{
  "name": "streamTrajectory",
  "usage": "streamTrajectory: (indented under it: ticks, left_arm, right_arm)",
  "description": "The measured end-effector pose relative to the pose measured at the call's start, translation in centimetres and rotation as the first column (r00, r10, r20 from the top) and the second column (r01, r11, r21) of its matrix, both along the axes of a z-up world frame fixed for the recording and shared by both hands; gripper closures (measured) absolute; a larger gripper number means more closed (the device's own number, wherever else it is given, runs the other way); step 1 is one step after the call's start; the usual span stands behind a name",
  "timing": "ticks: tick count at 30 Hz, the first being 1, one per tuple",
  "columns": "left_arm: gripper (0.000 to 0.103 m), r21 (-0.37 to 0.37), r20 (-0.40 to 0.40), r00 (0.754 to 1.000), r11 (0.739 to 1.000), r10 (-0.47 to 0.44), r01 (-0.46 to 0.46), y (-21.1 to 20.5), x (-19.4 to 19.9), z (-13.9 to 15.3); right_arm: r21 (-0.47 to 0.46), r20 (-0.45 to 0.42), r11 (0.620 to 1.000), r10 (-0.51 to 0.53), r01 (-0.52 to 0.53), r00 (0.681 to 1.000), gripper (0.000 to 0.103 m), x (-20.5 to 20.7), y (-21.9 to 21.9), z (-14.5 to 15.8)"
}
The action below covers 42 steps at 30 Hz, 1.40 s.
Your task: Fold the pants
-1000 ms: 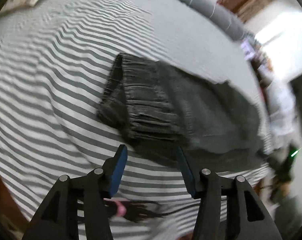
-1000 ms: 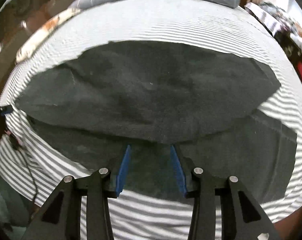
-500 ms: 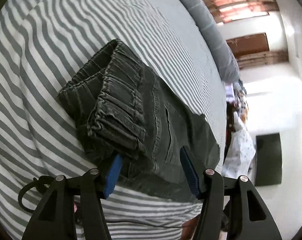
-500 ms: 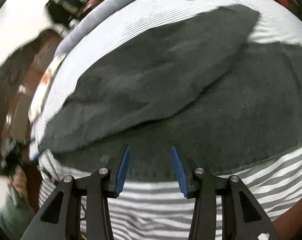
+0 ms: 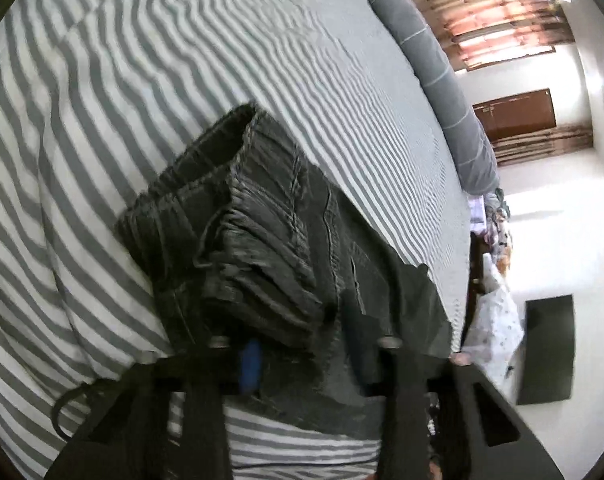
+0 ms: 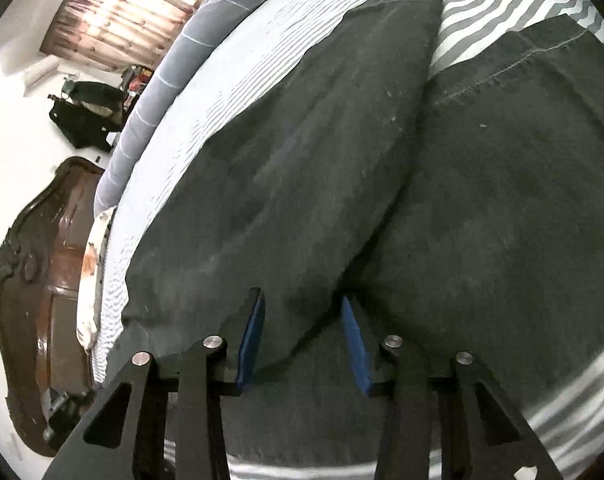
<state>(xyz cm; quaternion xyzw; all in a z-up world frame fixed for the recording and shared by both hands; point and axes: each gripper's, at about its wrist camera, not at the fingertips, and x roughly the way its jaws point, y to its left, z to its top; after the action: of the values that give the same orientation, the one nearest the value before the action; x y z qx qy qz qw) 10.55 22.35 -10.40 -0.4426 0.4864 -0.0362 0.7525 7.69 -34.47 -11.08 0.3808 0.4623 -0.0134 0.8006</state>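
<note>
The dark grey pants (image 5: 286, 264) lie flat on the striped bedsheet (image 5: 182, 60), with the gathered elastic waistband (image 5: 238, 240) at the end nearest the left gripper (image 5: 302, 344). That gripper's fingers straddle the waistband's near edge with cloth between them, spread fairly wide and seemingly not yet pinched; blur makes this uncertain. At the other end of the pants, the right gripper (image 6: 302, 332) sits with its blue pads wide apart around the raised fold where one trouser leg (image 6: 286, 160) overlaps the other (image 6: 502, 200).

Judging from this, the step in hand is taking hold of both ends for a fold. The next move would call for both grippers to close on the cloth together, catching all layers.

Counted: one pair of pants, two legs, one waistband, two grippers. A grey bolster (image 5: 434, 60) lies beyond the pants along the sheet's far edge.
</note>
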Motion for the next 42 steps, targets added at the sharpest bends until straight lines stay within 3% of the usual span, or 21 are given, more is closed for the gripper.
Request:
streamTrajectory:
  ticks: [6, 8, 13, 18, 21, 24, 26, 29, 32, 36, 39, 42]
  left_arm:
    - [0.082, 0.034, 0.005, 1.000, 0.999, -0.025, 0.025, -0.2, 1.1, 0.3]
    - [0.083, 0.043, 0.007, 0.999, 0.998, -0.036, 0.036, -0.1, 1.5, 0.4]
    - [0.084, 0.091, 0.025, 0.995, 0.992, -0.095, 0.093, -0.3, 2.6, 1.7]
    - [0.085, 0.178, 0.075, 0.976, 0.966, -0.205, 0.189, -0.8, 3.9, 4.4]
    - [0.085, 0.249, 0.077, 0.956, 0.934, -0.285, 0.258, -1.0, 4.4, 5.4]
    - [0.085, 0.348, 0.023, 0.935, 0.880, -0.353, 0.323, -1.2, 4.3, 4.8]
    - [0.085, 0.384, -0.055, 0.928, 0.850, -0.369, 0.360, -1.1, 4.0, 3.0]
    - [0.085, 0.406, -0.132, 0.922, 0.829, -0.364, 0.385, -0.9, 3.2, 0.4]
    - [0.085, 0.401, -0.138, 0.927, 0.836, -0.348, 0.374, -0.7, 2.8, -1.2]
    - [0.083, 0.417, -0.138, 0.929, 0.831, -0.344, 0.369, -1.0, 3.1, -1.0]
    - [0.080, 0.435, -0.129, 0.930, 0.823, -0.346, 0.366, -1.1, 2.6, -0.9]
    - [0.071, 0.449, -0.114, 0.938, 0.826, -0.326, 0.342, -1.4, 1.5, 0.2]
  right_arm:
    - [0.038, 0.009, 0.998, -0.050, 0.050, 0.999, 0.084, 1.6, -1.1, -0.5]
    - [0.033, 0.005, 0.998, -0.061, 0.061, 0.998, 0.094, 1.9, -1.8, -0.5]
    - [-0.068, 0.007, 0.998, -0.010, 0.010, 1.000, 0.100, 2.3, -0.4, 1.5]
    - [-0.101, 0.039, 0.995, 0.019, -0.015, 0.999, 0.100, 0.8, 0.4, 4.2]
    - [-0.124, 0.041, 0.992, 0.040, -0.035, 0.998, 0.100, -0.8, 1.0, 5.2]
    - [-0.136, 0.017, 0.989, 0.054, -0.051, 0.998, 0.100, -2.6, 1.3, 5.0]
    - [-0.151, -0.014, 0.986, 0.067, -0.069, 0.998, 0.100, -3.5, 1.9, 4.2]
    - [-0.153, -0.062, 0.986, 0.063, -0.072, 0.996, 0.100, -4.3, 2.2, 2.4]
    - [-0.154, -0.086, 0.986, 0.056, -0.069, 0.995, 0.100, -4.5, 2.2, 1.3]
    - [-0.150, -0.103, 0.986, 0.062, -0.077, 0.993, 0.098, -4.1, 2.2, 0.6]
    - [-0.109, -0.098, 0.991, 0.061, -0.072, 0.993, 0.091, -4.3, 1.6, 0.5]
    - [-0.053, -0.076, 0.997, 0.047, -0.051, 0.996, 0.075, -4.8, 1.0, 0.5]
